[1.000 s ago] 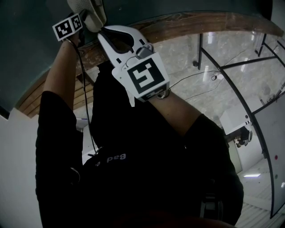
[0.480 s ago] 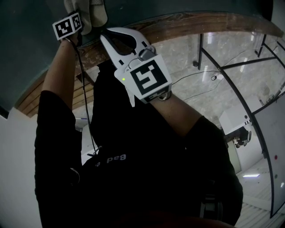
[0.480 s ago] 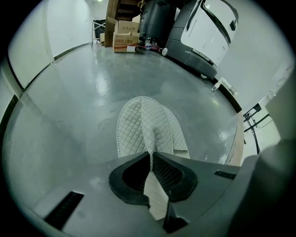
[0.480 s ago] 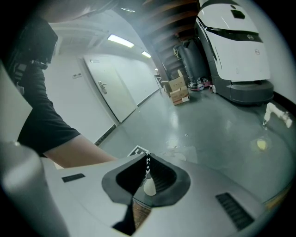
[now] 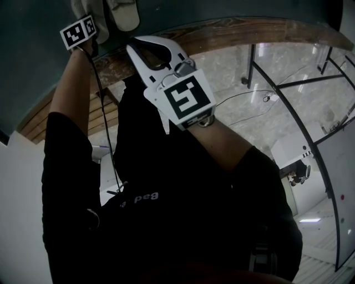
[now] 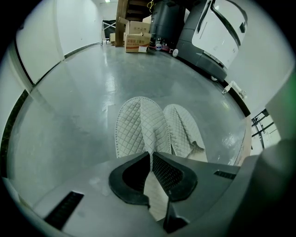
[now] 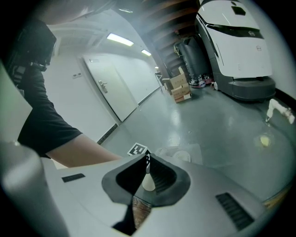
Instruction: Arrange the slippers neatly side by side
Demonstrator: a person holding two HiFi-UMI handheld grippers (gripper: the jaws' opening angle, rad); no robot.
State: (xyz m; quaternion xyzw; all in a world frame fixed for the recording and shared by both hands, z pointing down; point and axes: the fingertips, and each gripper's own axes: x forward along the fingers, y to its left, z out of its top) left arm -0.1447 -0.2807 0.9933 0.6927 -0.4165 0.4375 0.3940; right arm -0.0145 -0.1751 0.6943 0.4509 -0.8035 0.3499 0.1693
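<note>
Two white quilted slippers lie next to each other on the grey tabletop [image 6: 69, 115], toes pointing away. The left slipper [image 6: 134, 125] is the nearer one and the right slipper [image 6: 185, 129] touches its side. My left gripper [image 6: 151, 159] has just been closing and is shut on the left slipper's heel end, with white fabric showing between its pads. In the head view its marker cube [image 5: 77, 32] sits by the slippers [image 5: 125, 14] at the top edge. My right gripper [image 5: 141, 43] hovers near the table's wooden edge [image 5: 233, 28], shut and empty [image 7: 147, 162].
A large white machine [image 7: 236, 46] and cardboard boxes [image 7: 178, 90] stand at the table's far side. The person's left arm [image 7: 78, 152] reaches across in front of the right gripper. Black metal frames [image 5: 288, 83] stand on the marble floor beside the table.
The left gripper's marker cube has shifted a little left and up in the head view, and the slippers sit nearer the top edge. The right gripper has hardly moved.
</note>
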